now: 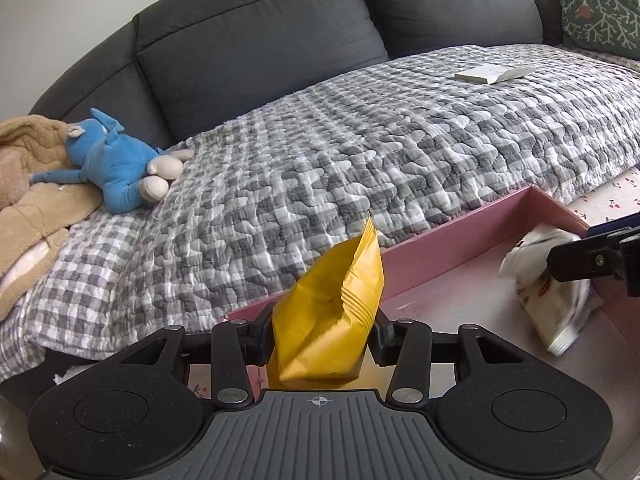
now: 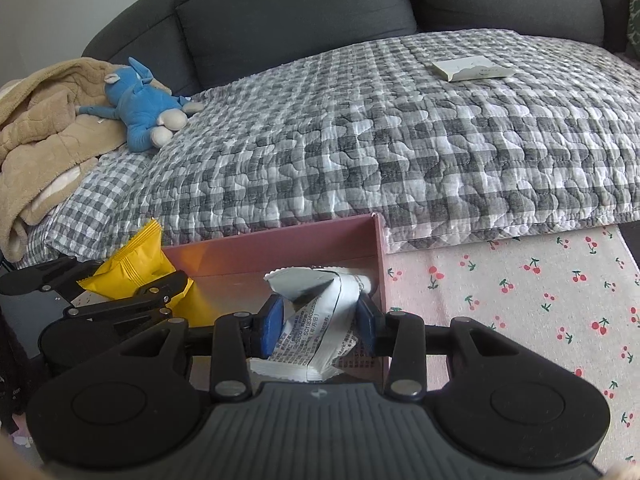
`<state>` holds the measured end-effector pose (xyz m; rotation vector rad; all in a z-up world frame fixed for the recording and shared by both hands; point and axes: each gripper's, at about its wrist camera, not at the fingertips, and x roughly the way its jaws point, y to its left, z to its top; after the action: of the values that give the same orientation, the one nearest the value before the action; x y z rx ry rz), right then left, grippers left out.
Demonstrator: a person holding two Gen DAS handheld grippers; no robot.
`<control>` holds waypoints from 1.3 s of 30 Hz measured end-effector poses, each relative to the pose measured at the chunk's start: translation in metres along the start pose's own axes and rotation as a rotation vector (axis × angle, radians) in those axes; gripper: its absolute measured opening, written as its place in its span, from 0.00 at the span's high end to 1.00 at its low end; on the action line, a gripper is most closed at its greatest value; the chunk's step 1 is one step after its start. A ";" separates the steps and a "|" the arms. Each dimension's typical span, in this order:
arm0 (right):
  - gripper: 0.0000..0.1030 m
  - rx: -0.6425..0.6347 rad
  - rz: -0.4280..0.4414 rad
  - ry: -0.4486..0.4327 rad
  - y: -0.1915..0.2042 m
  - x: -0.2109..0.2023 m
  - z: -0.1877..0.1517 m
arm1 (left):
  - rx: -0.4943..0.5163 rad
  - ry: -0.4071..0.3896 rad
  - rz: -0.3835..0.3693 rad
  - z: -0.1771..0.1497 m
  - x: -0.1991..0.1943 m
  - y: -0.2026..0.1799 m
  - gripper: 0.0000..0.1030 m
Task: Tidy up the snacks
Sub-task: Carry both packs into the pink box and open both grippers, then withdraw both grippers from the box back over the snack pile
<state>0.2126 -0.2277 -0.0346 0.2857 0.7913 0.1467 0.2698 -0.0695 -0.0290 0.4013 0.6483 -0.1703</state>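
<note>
My left gripper (image 1: 320,338) is shut on a yellow snack packet (image 1: 332,320) and holds it upright over the near left part of a pink box (image 1: 440,236). My right gripper (image 2: 320,324) is shut on a white snack packet (image 2: 316,320) with black print, inside the right end of the pink box (image 2: 280,246). The white packet also shows in the left wrist view (image 1: 548,280) with the right gripper's fingers (image 1: 580,260) on it. The yellow packet (image 2: 136,268) and the left gripper (image 2: 120,280) show at the left of the right wrist view.
The box stands against a dark grey sofa (image 1: 256,40) covered by a grey checked quilt (image 1: 360,152). A blue plush toy (image 1: 112,160), a beige blanket (image 1: 28,184) and a white booklet (image 1: 494,74) lie on it. A cherry-print cloth (image 2: 520,292) lies right of the box.
</note>
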 end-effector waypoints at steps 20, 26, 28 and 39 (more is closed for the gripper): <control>0.22 -0.031 -0.004 -0.069 0.009 -0.073 -0.003 | -0.025 0.007 -0.112 -0.014 -0.073 -0.002 0.13; 0.18 -0.039 -0.011 -0.072 0.014 -0.093 -0.013 | -0.043 0.008 -0.142 -0.026 -0.097 -0.001 0.11; 0.18 -0.042 -0.015 -0.071 0.015 -0.100 -0.018 | -0.055 0.003 -0.160 -0.031 -0.105 0.000 0.11; 0.12 -0.058 -0.019 -0.065 0.020 -0.125 -0.047 | -0.077 -0.018 -0.232 -0.063 -0.153 -0.001 0.06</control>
<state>0.0915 -0.2286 0.0257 0.2268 0.7242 0.1420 0.1143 -0.0399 0.0198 0.2492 0.6806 -0.3677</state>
